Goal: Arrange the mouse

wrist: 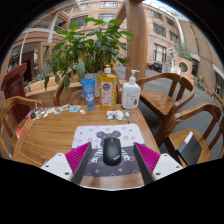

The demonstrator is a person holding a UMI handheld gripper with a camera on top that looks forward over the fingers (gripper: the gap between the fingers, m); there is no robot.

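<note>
A black computer mouse (112, 150) lies on a grey patterned mouse mat (112, 138) at the near edge of a round wooden table (55, 135). My gripper (112, 158) is open, its pink pads (78, 157) standing on either side of the mouse with a clear gap on each side. The mouse rests on the mat between the fingers and touches neither of them.
At the table's far side stand a blue tube (89, 94), a yellow bottle (107, 87) and a white pump bottle (131, 92), with a leafy potted plant (95, 45) behind. Small items (50, 111) lie at the left. Wooden chairs (170, 95) ring the table.
</note>
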